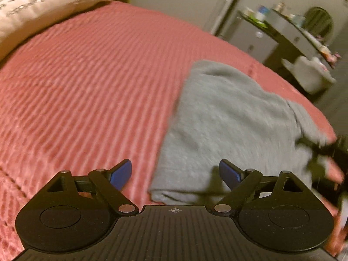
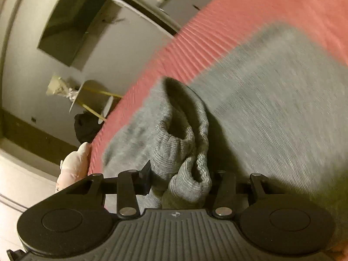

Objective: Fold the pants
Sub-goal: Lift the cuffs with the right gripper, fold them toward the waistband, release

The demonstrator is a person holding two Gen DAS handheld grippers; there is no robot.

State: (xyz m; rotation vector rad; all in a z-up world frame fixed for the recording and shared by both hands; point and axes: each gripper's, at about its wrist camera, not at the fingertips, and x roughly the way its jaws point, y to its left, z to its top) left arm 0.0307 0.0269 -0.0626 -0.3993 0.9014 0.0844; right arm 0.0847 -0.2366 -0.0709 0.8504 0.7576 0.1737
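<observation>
On the red bedspread (image 1: 91, 82), through the left wrist camera, I see the grey pants (image 1: 228, 117) lying partly folded toward the right edge of the bed, with my left gripper (image 1: 175, 174) hovering over their near fold, jaws wide and empty. Through the right wrist camera, my right gripper (image 2: 180, 181) has its jaws clamped on the ribbed cuffs (image 2: 187, 152), bunched above the pants; I'd judge both cuffs should stay pinched together, carried level, and laid squarely.
</observation>
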